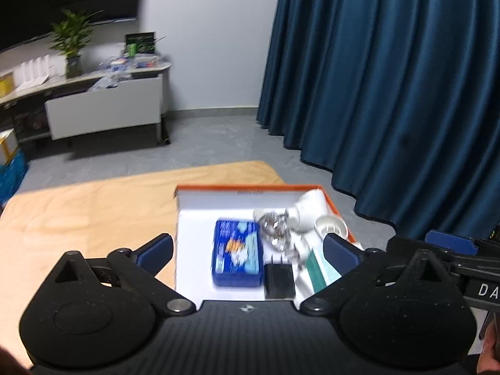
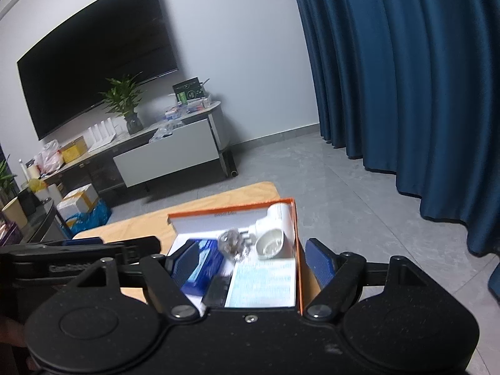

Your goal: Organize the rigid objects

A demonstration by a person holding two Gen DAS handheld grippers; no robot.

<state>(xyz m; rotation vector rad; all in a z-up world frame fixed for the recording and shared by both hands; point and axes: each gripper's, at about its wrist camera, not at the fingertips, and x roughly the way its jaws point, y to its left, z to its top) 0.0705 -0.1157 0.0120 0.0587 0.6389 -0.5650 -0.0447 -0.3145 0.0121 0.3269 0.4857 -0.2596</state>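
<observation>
An orange-rimmed white box (image 1: 200,212) (image 2: 298,268) sits on the wooden table (image 1: 93,212) (image 2: 200,206). Inside lie a blue tin (image 1: 237,257) (image 2: 203,265), a black charger plug (image 1: 279,279) (image 2: 217,292), a shiny crystal piece (image 1: 275,231) (image 2: 232,245), a white cylindrical device (image 1: 309,215) (image 2: 275,228) and a green-white packet (image 1: 322,270) (image 2: 262,281). My left gripper (image 1: 248,250) is open and empty over the box. My right gripper (image 2: 253,262) is open and empty over the box; it also shows in the left wrist view (image 1: 450,247).
A TV stand (image 2: 168,153) (image 1: 103,109) with a plant (image 2: 123,103) and clutter stands under a wall TV (image 2: 93,72). Blue curtains (image 1: 390,93) (image 2: 406,93) hang to the right. Boxes and a blue bag (image 2: 84,209) lie on the grey floor.
</observation>
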